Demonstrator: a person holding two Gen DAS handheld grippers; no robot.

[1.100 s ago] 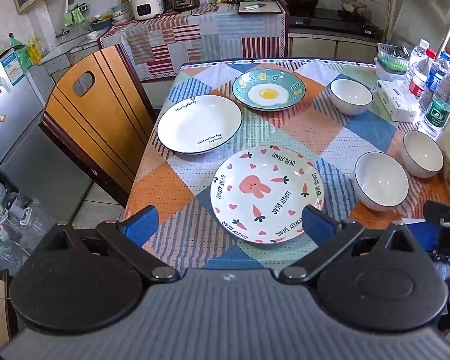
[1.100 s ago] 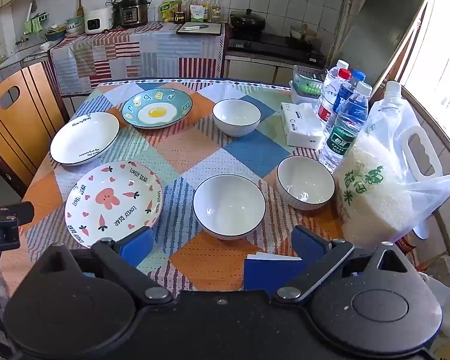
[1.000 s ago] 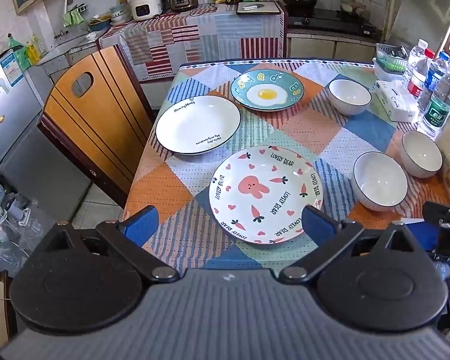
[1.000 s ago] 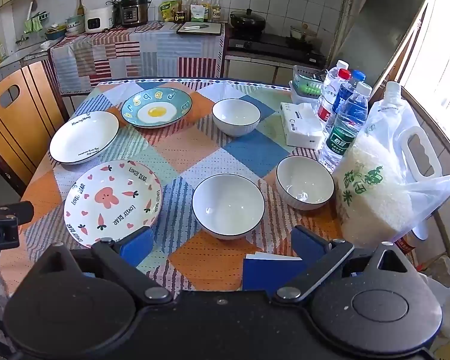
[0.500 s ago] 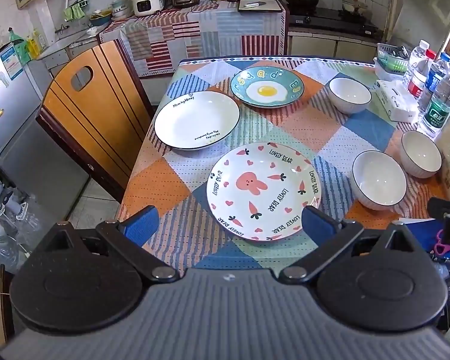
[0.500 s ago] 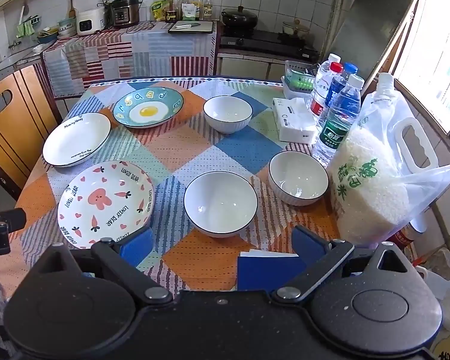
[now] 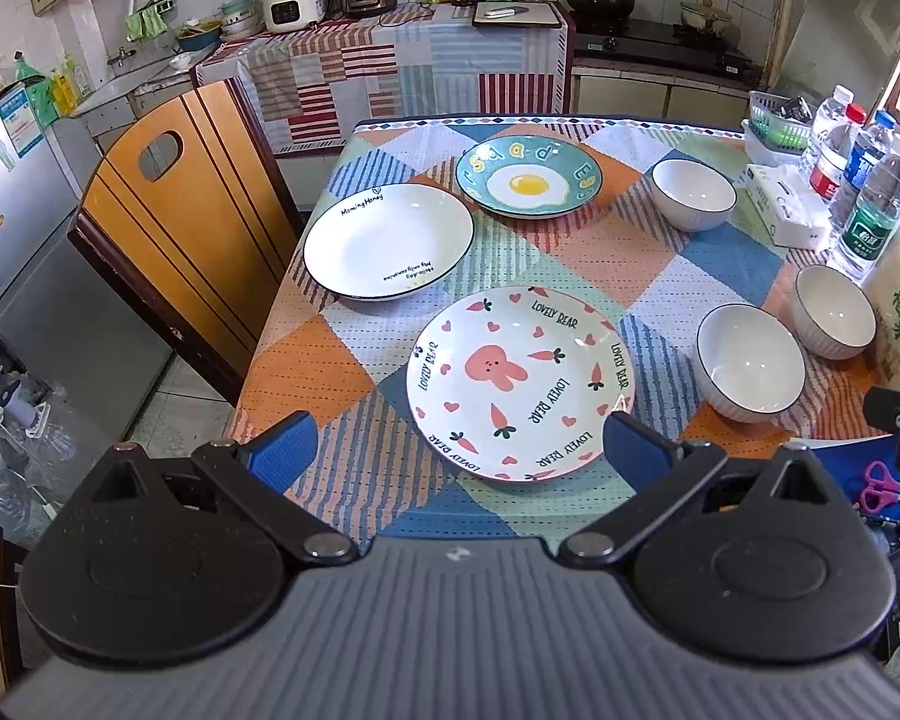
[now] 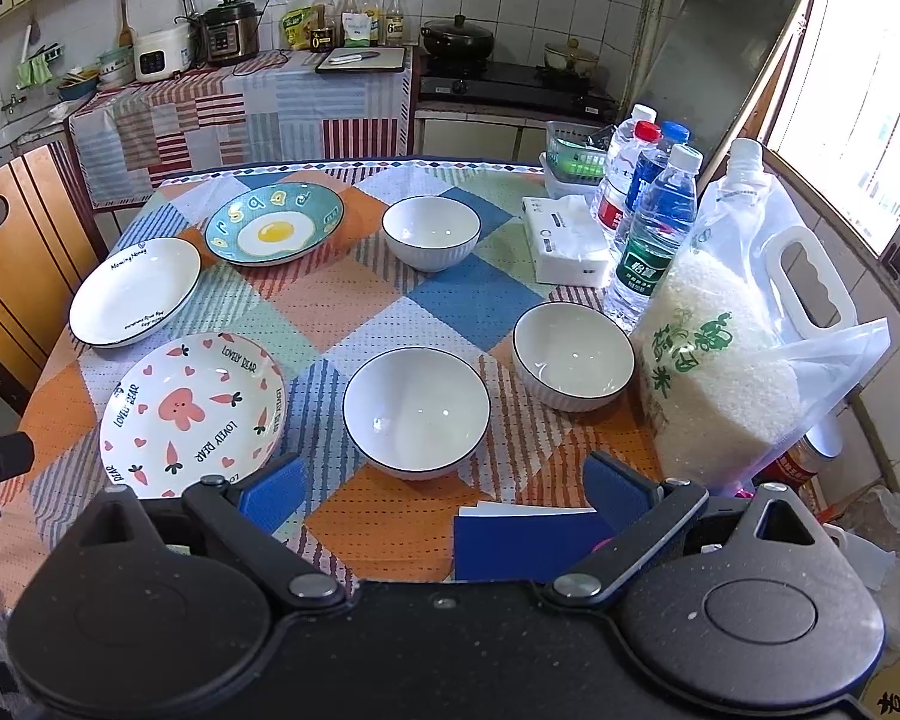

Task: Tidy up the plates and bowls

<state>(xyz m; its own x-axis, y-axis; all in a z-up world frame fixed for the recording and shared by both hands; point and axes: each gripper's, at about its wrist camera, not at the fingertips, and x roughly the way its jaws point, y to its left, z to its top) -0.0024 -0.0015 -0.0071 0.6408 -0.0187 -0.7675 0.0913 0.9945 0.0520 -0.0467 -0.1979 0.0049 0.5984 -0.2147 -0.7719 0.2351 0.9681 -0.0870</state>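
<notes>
Both claws have crept slightly closer, jaws apart and empty: left claw [image 7: 456, 450] faces the pink rabbit-print plate [image 7: 519, 381], right claw [image 8: 444, 489] the nearest white bowl [image 8: 417, 411] at 12 o'clock; nothing stacked yet.

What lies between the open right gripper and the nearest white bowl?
Only bare checked tablecloth separates the right gripper from the nearest white bowl, seen in the right wrist view.
</notes>
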